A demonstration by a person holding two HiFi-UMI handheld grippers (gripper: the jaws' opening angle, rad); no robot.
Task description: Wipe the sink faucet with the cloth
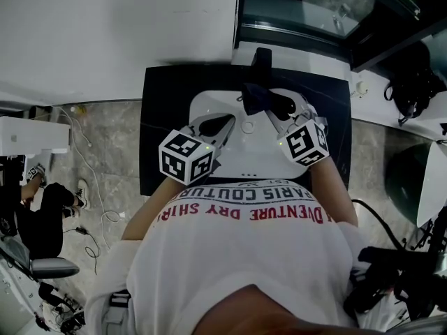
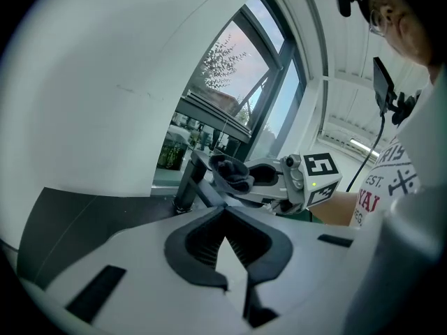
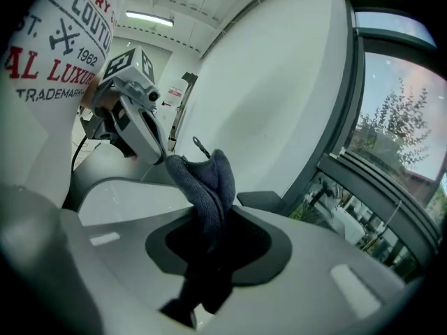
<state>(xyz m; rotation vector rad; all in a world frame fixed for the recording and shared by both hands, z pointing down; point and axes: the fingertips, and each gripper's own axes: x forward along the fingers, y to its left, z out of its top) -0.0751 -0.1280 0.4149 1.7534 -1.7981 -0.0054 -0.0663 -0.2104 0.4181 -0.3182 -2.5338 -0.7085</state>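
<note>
A dark cloth (image 1: pixel 254 96) is bunched in my right gripper (image 1: pixel 268 107), which is shut on it above the back of the white sink (image 1: pixel 246 155). The cloth hangs just in front of the black faucet (image 1: pixel 262 58); I cannot tell whether it touches. In the right gripper view the cloth (image 3: pixel 209 183) rises from the shut jaws, with part of the faucet (image 3: pixel 260 200) just beyond. My left gripper (image 1: pixel 228 123) hovers over the sink's left side, shut with nothing in it. From the left gripper view I see the faucet (image 2: pixel 188 183) and the cloth (image 2: pixel 232 172).
The sink is set in a black counter (image 1: pixel 160 117) against a white wall (image 1: pixel 112 26), with a window (image 1: pixel 314 5) to the back right. A dark bag (image 1: pixel 412 86) lies at the right. Cables and a seated person (image 1: pixel 42 208) are on the floor at the left.
</note>
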